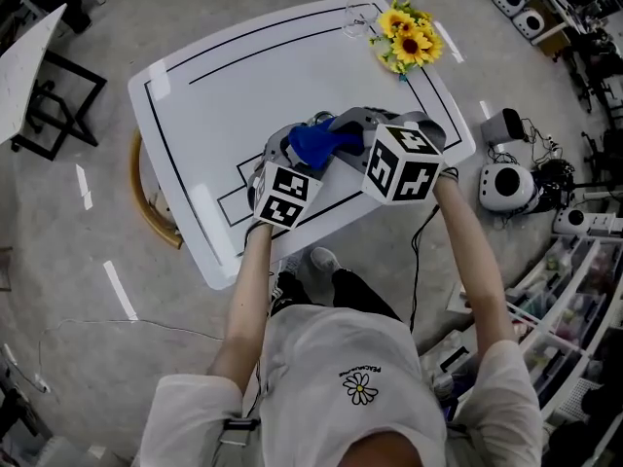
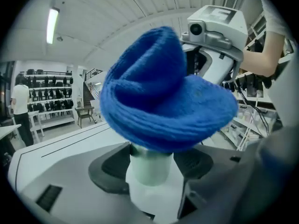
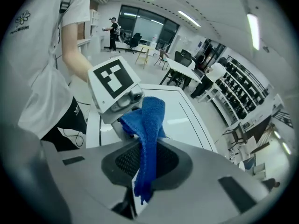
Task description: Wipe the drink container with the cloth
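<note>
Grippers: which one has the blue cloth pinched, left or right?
The right gripper: the blue cloth runs between its shut fingers. The left gripper instead grips the pale drink container, cloth draped over its top.

**Blue cloth capping the pale cup, over the near edge of the white table**

The drink container (image 2: 150,168) is a small, plain, pale-green cylinder. It stands lengthwise between the jaws of my left gripper (image 2: 149,159), which press on its sides. The cloth (image 2: 163,106) is thick, bright blue and ribbed, and it sits bunched over the container's top, hiding the mouth. One tail of the cloth hangs down into my right gripper (image 3: 145,167), pinched between its closed jaws. Both things are over the table (image 1: 234,76), close to its near edge.
</note>
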`<state>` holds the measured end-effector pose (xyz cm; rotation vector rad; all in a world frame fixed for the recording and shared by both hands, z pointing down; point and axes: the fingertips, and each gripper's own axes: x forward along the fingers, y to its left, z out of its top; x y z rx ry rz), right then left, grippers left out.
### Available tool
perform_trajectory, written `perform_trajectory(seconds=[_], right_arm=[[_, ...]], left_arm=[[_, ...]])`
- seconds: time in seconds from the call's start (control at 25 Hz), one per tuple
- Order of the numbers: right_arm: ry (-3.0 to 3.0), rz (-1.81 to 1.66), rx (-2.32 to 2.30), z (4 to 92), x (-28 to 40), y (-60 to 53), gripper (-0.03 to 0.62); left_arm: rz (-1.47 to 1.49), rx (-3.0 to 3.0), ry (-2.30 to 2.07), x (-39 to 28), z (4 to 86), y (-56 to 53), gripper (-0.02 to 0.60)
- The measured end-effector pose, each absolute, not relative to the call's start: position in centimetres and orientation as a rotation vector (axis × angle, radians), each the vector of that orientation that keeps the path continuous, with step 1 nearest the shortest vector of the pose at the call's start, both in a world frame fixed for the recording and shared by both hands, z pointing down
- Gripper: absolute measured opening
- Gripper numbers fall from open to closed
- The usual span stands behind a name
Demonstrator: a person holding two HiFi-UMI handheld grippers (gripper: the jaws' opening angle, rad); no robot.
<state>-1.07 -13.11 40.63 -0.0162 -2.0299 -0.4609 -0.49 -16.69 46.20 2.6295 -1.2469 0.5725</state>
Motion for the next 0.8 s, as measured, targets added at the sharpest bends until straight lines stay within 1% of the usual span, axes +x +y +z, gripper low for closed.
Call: perform_trajectory(seconds=[0.4, 0.48, 0.6, 0.76, 0.8], right_arm=[[-2.034, -0.411, -0.032, 43.2, 1.6, -11.0, 0.041], [-2.098, -0.421, 0.011, 41.6, 1.6, -11.1, 0.041], [-2.24, -0.465, 0.149, 37.0, 1.6, -12.2, 0.041], [-2.46, -0.495, 0.444, 30.2, 3.6, -12.3, 0.041], [-2.504, -0.51, 0.527, 28.8, 4.1, -12.2, 0.041]], left_arm=[[0.546, 2.592, -1.269, -0.2, 46.6, -16.6, 0.285], [0.54, 2.573, -1.285, -0.5, 46.3, -16.6, 0.28], [0.482, 2.564, -1.358, -1.3, 43.8, -16.7, 0.241], [0.36, 2.617, -1.451, -1.1, 36.9, -14.8, 0.241], [0.337, 2.643, -1.49, -1.1, 34.9, -14.4, 0.229]])
